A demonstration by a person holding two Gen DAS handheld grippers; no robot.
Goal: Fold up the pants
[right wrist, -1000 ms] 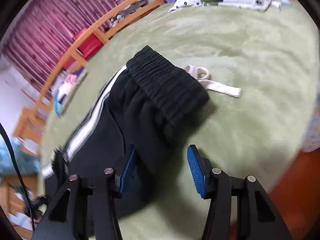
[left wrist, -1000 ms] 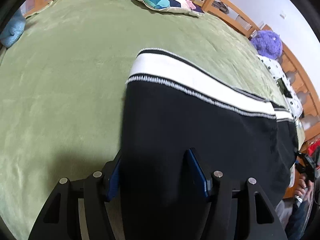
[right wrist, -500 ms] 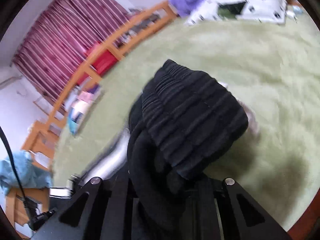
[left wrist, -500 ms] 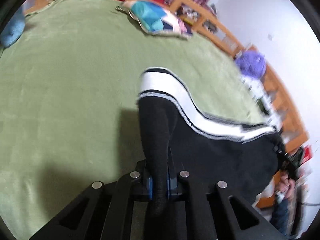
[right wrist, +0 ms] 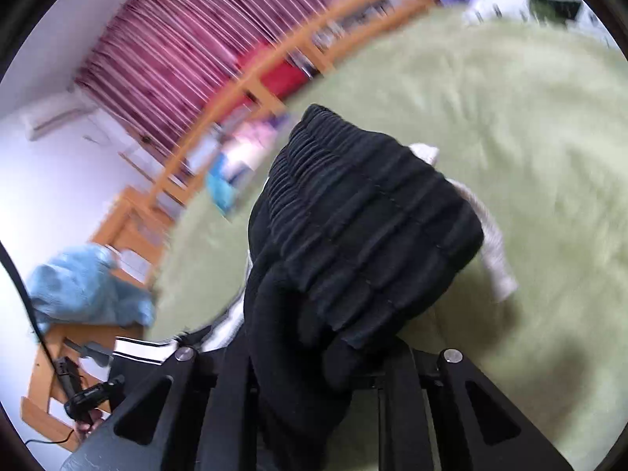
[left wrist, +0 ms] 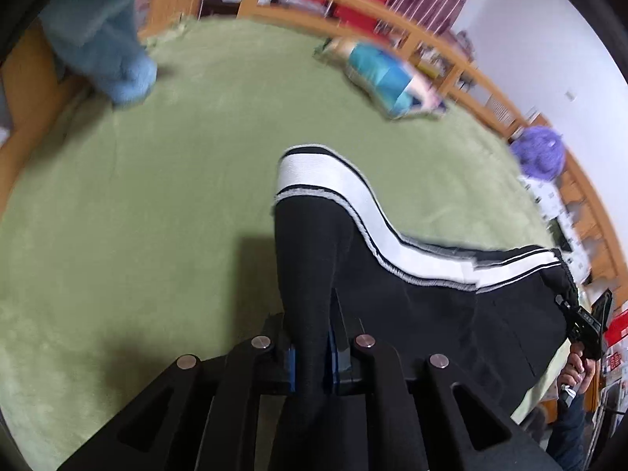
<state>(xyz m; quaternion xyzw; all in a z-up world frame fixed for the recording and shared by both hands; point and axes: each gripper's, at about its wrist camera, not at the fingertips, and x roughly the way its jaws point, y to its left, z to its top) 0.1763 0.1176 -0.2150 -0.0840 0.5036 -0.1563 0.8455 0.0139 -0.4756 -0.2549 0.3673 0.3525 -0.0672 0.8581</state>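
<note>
Black pants (left wrist: pixel 431 314) with a white side stripe (left wrist: pixel 353 196) hang over the green blanket (left wrist: pixel 137 216). My left gripper (left wrist: pixel 312 357) is shut on the leg-end fabric, lifting it off the bed. In the right wrist view, my right gripper (right wrist: pixel 314 373) is shut on the pants (right wrist: pixel 353 243) near the ribbed black waistband (right wrist: pixel 373 204), which is raised and bunched over the fingers. A white drawstring (right wrist: pixel 494 251) dangles behind the waistband. The right fingertips are hidden by cloth.
A light blue cloth (left wrist: pixel 106 39) lies at the bed's far left corner. A colourful pillow (left wrist: pixel 384 74) and a purple plush (left wrist: pixel 541 153) sit along the wooden rail (left wrist: pixel 392 11). A patterned white pillow (right wrist: pixel 530 4) lies at the far end.
Both grippers went from open around the fabric to shut on it, then lifted the pants off the blanket. Both views have tilted up and swung toward the far rail.
</note>
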